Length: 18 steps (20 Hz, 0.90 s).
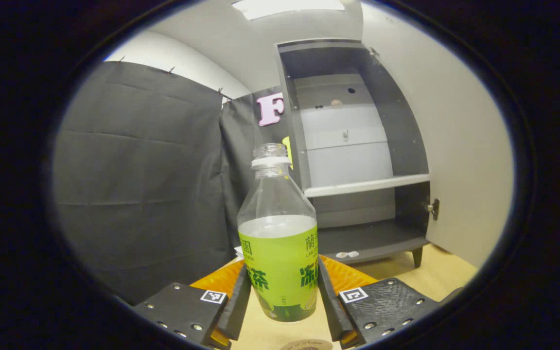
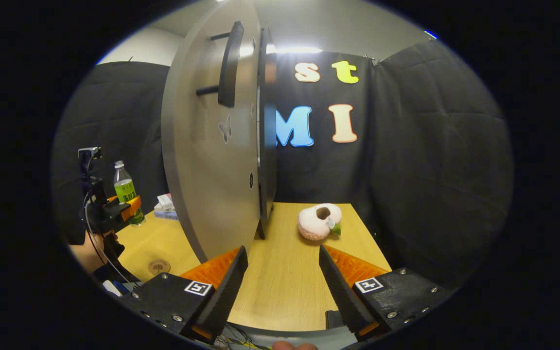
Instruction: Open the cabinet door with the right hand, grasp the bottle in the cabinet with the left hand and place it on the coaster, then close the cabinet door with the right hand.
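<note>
A clear bottle (image 1: 278, 243) with a green label and no cap stands between the fingers of my left gripper (image 1: 284, 296), which is shut on its lower half. A round brown coaster (image 1: 306, 344) peeks in at the bottom edge, just below the bottle. Behind it the grey cabinet (image 1: 358, 160) stands open, its door (image 1: 455, 146) swung out to the right. In the right gripper view my right gripper (image 2: 280, 287) is open over the table, beside the open door (image 2: 212, 146) and its black handle (image 2: 230, 63). Far left there, the left gripper (image 2: 114, 211) holds the bottle (image 2: 125, 192) above the coaster (image 2: 159, 266).
A pink plush doughnut (image 2: 320, 221) lies on the wooden table (image 2: 280, 291) right of the cabinet. A small white packet (image 2: 166, 204) sits behind the bottle. A hand (image 2: 88, 255) holds the left gripper. The cabinet's white shelf (image 1: 365, 184) is bare.
</note>
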Tool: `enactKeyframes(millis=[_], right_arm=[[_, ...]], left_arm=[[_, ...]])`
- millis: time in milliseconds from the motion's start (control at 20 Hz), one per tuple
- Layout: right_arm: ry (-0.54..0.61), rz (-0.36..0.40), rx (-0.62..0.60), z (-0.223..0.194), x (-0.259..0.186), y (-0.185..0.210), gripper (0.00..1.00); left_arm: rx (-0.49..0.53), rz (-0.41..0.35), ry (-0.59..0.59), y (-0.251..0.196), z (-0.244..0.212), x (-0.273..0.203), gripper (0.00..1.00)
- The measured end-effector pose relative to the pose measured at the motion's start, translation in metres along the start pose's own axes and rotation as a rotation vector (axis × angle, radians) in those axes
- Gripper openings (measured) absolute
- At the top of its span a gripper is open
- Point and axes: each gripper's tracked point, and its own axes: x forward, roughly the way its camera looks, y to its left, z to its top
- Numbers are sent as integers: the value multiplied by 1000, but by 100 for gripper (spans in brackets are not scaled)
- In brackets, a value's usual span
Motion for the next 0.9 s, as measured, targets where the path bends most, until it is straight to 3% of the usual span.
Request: enactKeyframes(millis=[100,200,300,350,400,450,550,600,700,900], right_arm=[[34,-56,-14,-23,8,-9,91],[68,-80,-31,-44,16,-10,91],[118,-76,-52,-67,22,-7,92],[138,-72,-63,-77,24,-6,92],[158,-64,-73,-85,25,-3,91],[180,-51,-82,-94,28,1,91],[211,-35,-99,-109,28,7,91],[222,-24,-106,-114,27,12,92],[246,-12,-126,-122,25,18,92],[247,-7,-129,-118,28,24,91]], left_arm=[[-6,-14,0,-6,-13,-4,73],[15,-20,-7,-8,-22,-10,69],[24,-19,-7,-7,-33,-15,73],[21,-14,-8,-7,-39,-17,69],[8,-17,-6,-8,-46,-19,73],[-6,-22,-1,-12,-53,-22,69],[-22,-23,11,-15,-65,-26,69],[-28,-23,20,-14,-69,-27,73],[-50,-16,-27,-14,-61,-21,73],[-62,-6,8,-16,-68,-27,73]])
